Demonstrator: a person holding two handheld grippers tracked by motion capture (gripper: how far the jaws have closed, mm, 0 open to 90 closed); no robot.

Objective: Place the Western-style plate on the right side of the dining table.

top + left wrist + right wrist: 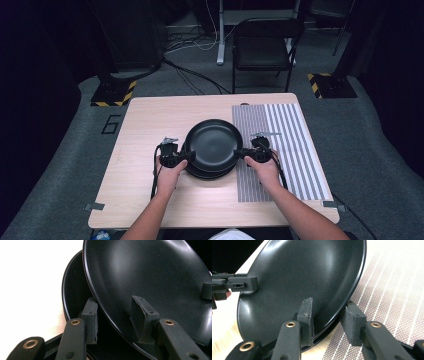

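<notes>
The round black glazed top plate [214,144] was held just above a second black plate [72,290] near the wooden table's [150,200] centre. The left gripper [181,159] and right gripper [243,153] each clamped opposite rims. Advisable: lift level, both hands together, clearing the lower plate.

From my feed it's a light wooden table [150,150] with a striped mat [292,150] covering its right side and a stack of black plates [212,172] sitting mid-table, overlapping the mat's edge.
</notes>
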